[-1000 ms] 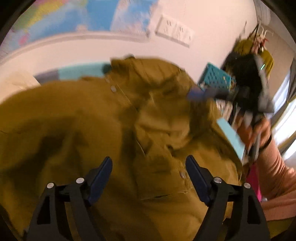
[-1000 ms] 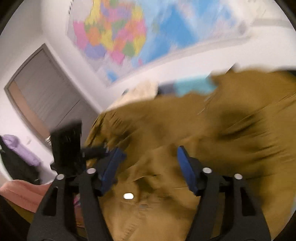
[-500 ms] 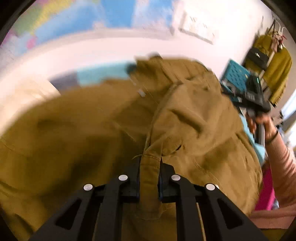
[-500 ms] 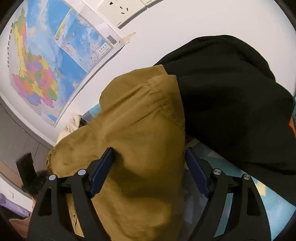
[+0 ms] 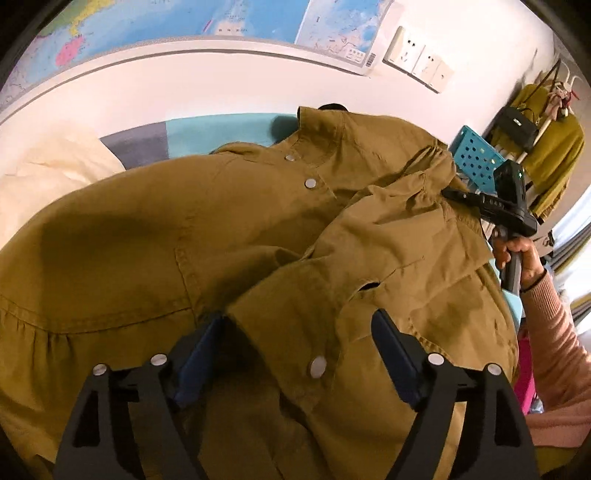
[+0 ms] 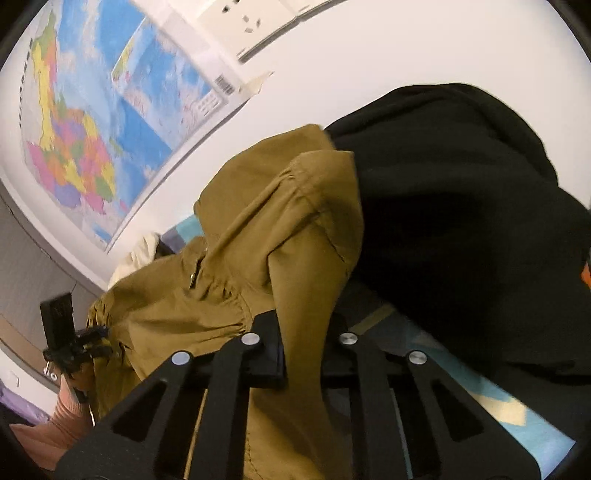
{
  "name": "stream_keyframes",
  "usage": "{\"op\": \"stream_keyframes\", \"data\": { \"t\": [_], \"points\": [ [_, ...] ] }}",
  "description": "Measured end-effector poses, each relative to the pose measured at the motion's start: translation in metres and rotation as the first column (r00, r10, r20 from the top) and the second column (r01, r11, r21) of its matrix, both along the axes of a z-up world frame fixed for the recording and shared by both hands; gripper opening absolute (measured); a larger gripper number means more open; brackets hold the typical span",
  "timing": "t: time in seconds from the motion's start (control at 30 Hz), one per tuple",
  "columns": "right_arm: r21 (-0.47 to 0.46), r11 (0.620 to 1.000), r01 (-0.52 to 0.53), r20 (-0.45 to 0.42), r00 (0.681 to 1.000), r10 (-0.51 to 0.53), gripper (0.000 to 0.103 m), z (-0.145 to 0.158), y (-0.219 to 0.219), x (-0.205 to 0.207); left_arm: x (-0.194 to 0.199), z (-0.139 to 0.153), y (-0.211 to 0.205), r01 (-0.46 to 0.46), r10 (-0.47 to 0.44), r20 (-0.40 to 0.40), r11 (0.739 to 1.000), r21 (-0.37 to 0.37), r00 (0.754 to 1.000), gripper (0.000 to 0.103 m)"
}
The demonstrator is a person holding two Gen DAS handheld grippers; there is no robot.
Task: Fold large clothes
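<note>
A large mustard-brown snap-button jacket (image 5: 229, 229) lies spread over a teal bed cover (image 5: 218, 129). My left gripper (image 5: 295, 354) is open, its blue-padded fingers (image 5: 391, 354) apart over a folded front panel with a snap, gripping nothing. My right gripper (image 6: 303, 354) is shut on a fold of the jacket (image 6: 273, 236) near its gathered sleeve edge. In the left wrist view the right gripper (image 5: 458, 195) sits at the jacket's far right shoulder. In the right wrist view the left gripper (image 6: 99, 339) sits at the jacket's far left.
A black garment (image 6: 461, 221) lies right of the jacket on the bed. A cream cloth (image 5: 48, 173) lies at the left. A wall with a map (image 5: 184, 22) and sockets (image 5: 417, 59) is behind. A teal perforated crate (image 5: 476, 158) and coat rack (image 5: 546, 122) stand at right.
My left gripper was shut on a jacket fold half a second ago and has opened, letting it go. My right gripper was open around the jacket edge and has closed on it.
</note>
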State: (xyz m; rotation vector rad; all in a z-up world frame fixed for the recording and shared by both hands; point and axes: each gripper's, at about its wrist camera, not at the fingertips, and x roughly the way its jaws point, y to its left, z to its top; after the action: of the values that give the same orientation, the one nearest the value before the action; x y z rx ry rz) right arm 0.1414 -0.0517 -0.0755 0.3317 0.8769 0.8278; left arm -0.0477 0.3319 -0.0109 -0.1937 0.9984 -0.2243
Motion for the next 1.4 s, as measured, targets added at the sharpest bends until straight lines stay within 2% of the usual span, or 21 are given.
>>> {"op": "stream_keyframes", "data": {
  "t": [0.03,0.1,0.17,0.23,0.33,0.37,0.43,0.5,0.53,0.63,0.67,0.7,0.83,0.93,0.97,1.03,1.1,1.17,1.3,1.33,1.4],
  "points": [
    [-0.005,1.0,0.002,-0.008,1.0,-0.002,0.011,-0.003,0.0,0.001,0.0,-0.002,-0.002,0.012,-0.012,-0.012,1.0,0.018,1.0,0.079],
    [-0.007,1.0,0.009,-0.017,1.0,-0.009,0.011,-0.008,0.001,0.002,0.006,-0.009,-0.006,0.017,-0.015,-0.034,0.998,0.058,0.999,0.065],
    [0.008,1.0,0.017,-0.032,0.999,-0.017,0.011,-0.012,0.002,0.003,0.016,-0.012,-0.006,0.007,-0.003,-0.048,0.997,0.083,0.999,0.031],
    [0.016,1.0,0.018,-0.029,0.999,-0.018,0.011,-0.013,-0.002,0.003,0.02,-0.003,0.002,-0.014,0.016,-0.025,0.998,0.064,1.0,0.015],
    [0.018,1.0,0.018,-0.016,1.0,-0.017,0.011,-0.01,-0.004,0.001,0.023,0.022,0.012,-0.06,0.057,0.058,0.996,0.062,0.997,0.006],
    [0.013,1.0,0.021,-0.017,1.0,-0.02,0.011,-0.01,-0.004,0.001,0.026,0.03,0.015,-0.076,0.069,0.091,0.994,0.077,0.993,0.006],
    [-0.002,1.0,0.023,-0.009,1.0,-0.023,0.01,-0.012,-0.002,0.001,0.032,0.035,0.02,-0.089,0.081,0.103,0.993,0.08,0.991,0.006],
    [-0.002,0.999,0.032,-0.022,0.999,-0.032,0.011,-0.015,-0.001,0.002,0.044,0.023,0.021,-0.094,0.087,0.058,0.988,0.126,0.994,0.008],
    [-0.005,0.999,0.035,-0.023,0.999,-0.035,0.013,-0.016,-0.002,0.002,0.05,0.012,0.021,-0.104,0.101,0.029,0.98,0.168,0.994,0.011],
    [-0.052,0.996,0.07,-0.013,0.997,-0.071,0.029,-0.013,0.001,-0.002,0.061,-0.012,0.02,-0.125,0.133,-0.017,0.963,0.237,0.991,0.027],
    [-0.079,0.992,0.103,0.001,0.995,-0.103,0.036,-0.009,0.0,-0.005,0.061,-0.014,0.022,-0.131,0.139,-0.018,0.963,0.237,0.99,0.028],
    [-0.101,0.988,0.115,0.023,0.993,-0.114,0.036,-0.004,0.0,-0.01,0.059,-0.015,0.026,-0.135,0.141,-0.013,0.967,0.217,0.99,0.03],
    [-0.152,0.973,0.172,0.182,0.973,-0.143,0.041,0.03,0.004,-0.043,0.046,-0.002,0.035,-0.154,0.152,0.025,0.965,0.211,0.988,0.054],
    [-0.186,0.976,0.116,0.254,0.965,-0.067,0.043,0.046,0.027,-0.06,0.036,0.013,0.033,-0.16,0.143,0.085,0.958,0.238,0.986,0.055],
    [-0.201,0.976,0.083,0.26,0.965,-0.029,0.048,0.047,0.037,-0.062,0.034,0.017,0.031,-0.159,0.139,0.101,0.96,0.229,0.985,0.055],
    [-0.259,0.965,0.04,0.275,0.961,0.034,0.052,0.043,0.064,-0.062,0.033,0.02,0.026,-0.146,0.123,0.111,0.961,0.233,0.986,0.055],
    [-0.3,0.953,0.038,0.275,0.96,0.048,0.053,0.036,0.075,-0.057,0.039,0.016,0.02,-0.134,0.116,0.09,0.96,0.244,0.989,0.055],
    [-0.29,0.954,0.074,0.217,0.976,-0.009,0.052,0.023,0.072,-0.04,0.047,0.003,0.016,-0.133,0.123,0.052,0.954,0.268,0.991,0.055],
    [-0.263,0.953,0.153,0.112,0.986,-0.127,0.051,0.006,0.043,-0.025,0.048,-0.013,0.02,-0.13,0.131,0.014,0.954,0.272,0.991,0.055],
    [-0.263,0.95,0.168,0.113,0.983,-0.142,0.053,0.008,0.036,-0.029,0.047,-0.013,0.021,-0.13,0.131,0.016,0.954,0.27,0.991,0.056],
    [-0.249,0.944,0.215,0.144,0.972,-0.184,0.063,0.018,0.023,-0.04,0.045,-0.011,0.024,-0.142,0.141,0.022,0.954,0.264,0.99,0.055]
  ]
}}
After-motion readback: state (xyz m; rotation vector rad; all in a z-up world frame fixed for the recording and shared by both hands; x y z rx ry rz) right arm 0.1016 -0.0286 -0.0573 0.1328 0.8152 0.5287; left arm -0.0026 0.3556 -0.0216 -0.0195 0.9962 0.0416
